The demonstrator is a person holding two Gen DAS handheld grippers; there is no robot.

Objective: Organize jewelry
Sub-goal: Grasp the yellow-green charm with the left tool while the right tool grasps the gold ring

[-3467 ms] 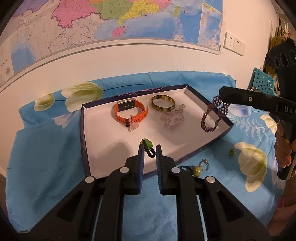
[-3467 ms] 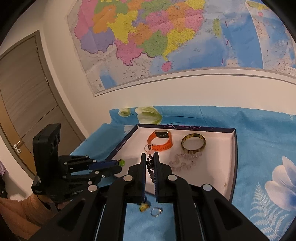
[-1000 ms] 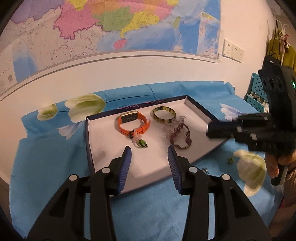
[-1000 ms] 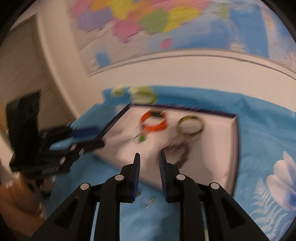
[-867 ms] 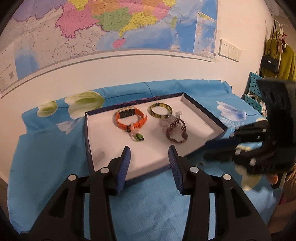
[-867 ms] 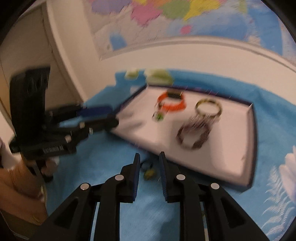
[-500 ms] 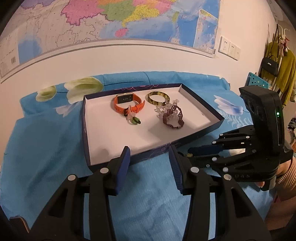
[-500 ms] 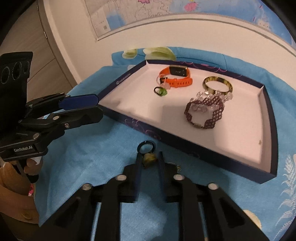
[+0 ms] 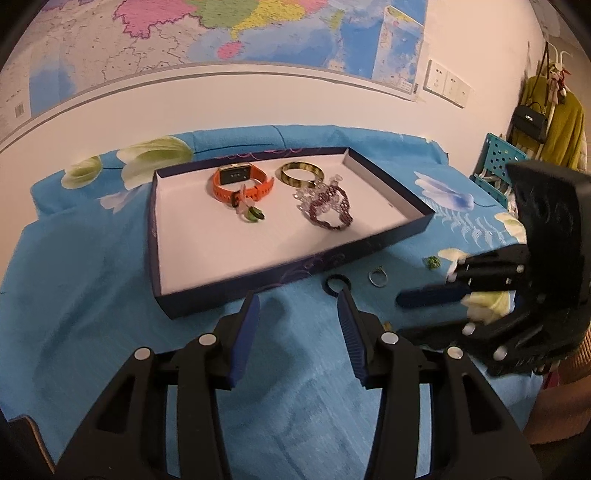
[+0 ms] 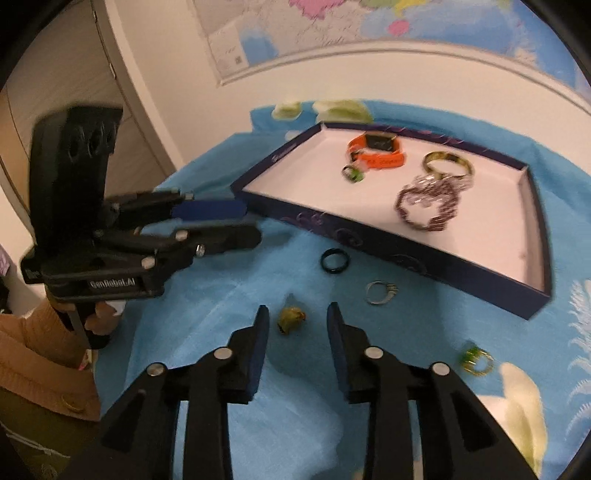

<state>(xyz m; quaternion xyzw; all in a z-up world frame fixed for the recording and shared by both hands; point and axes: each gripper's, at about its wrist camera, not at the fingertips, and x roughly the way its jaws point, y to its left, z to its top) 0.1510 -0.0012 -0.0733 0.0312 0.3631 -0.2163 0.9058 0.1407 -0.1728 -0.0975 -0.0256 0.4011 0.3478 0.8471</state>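
A dark blue tray (image 9: 153, 236) with a white floor holds an orange watch (image 9: 242, 182), a yellow bangle (image 9: 301, 173), a purple bead bracelet (image 9: 330, 210) and a green pendant (image 9: 255, 216). On the blue cloth in front lie a black ring (image 10: 334, 261), a silver ring (image 10: 380, 291), a yellow-green piece (image 10: 290, 319) and a green-gold ring (image 10: 476, 360). My right gripper (image 10: 297, 310) hangs low over the cloth, its jaws opening, with the yellow-green piece between the pads and untouched. My left gripper (image 9: 297, 299) stands open and empty before the tray's near wall.
A flowered blue cloth (image 9: 92, 314) covers the table, which stands against a white wall with a map (image 9: 221, 33). A wooden door (image 10: 55, 74) is at the left. A teal crate (image 9: 495, 162) and hanging clothes stand at the right. A hand in an orange sleeve (image 10: 40, 332) holds the left gripper.
The green pendant and purple bracelet now lie in the tray. Both grippers have pulled back to the near cloth. The right one has sunk over the loose rings and its jaws have widened.
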